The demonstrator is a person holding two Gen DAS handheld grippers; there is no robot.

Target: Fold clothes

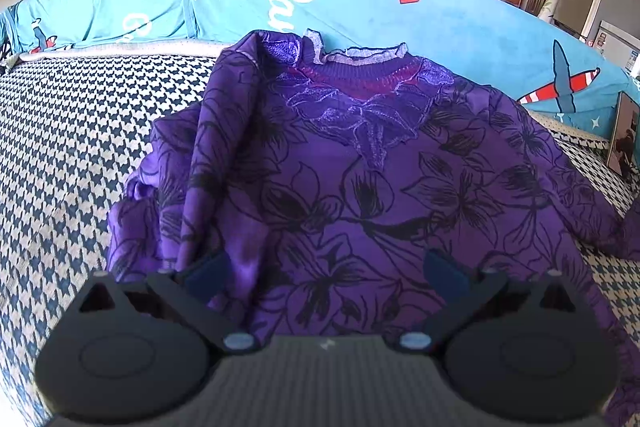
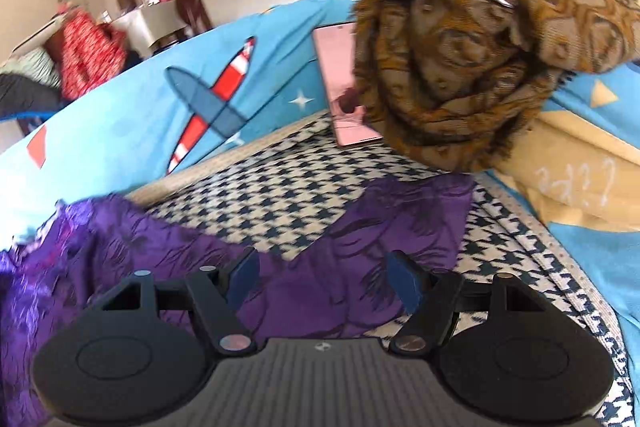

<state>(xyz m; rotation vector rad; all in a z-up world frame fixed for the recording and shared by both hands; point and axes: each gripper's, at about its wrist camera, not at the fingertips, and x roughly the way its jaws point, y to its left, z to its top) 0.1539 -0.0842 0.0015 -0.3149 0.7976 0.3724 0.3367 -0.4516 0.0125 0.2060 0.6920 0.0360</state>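
- The purple floral blouse [image 1: 360,187] lay front side up on the houndstooth cushion [image 1: 72,147] of the sofa, its lace collar [image 1: 360,57] toward the blue printed backrest cover [image 1: 460,23].
- The left sleeve side was turned inward over the body and stood in a raised ridge [image 1: 216,155]; the right sleeve [image 2: 408,223] stretched outward, flat on the cushion.
- We judged that the garment was spread this way so that the sides can be brought over the middle. The scene would fit one side folded and one sleeve still out, or a blouse only laid down unevenly.
- Our left gripper [image 1: 326,275] hovered low over the lower part of the blouse, jaws wide apart, with nothing between the blue pads.
- Our right gripper [image 2: 322,281] was also spread open and empty, directly above the sleeve cloth, perhaps placed there to take it.
- Only the left wrist view showed the whole body, the collar and the ridge.
- Only the right wrist view showed the sleeve end, a brown patterned coat with fur trim [image 2: 480,67] on the armrest, and a pink phone [image 2: 340,87] leaning on the backrest.
- The right view was a little blurred at its left edge.
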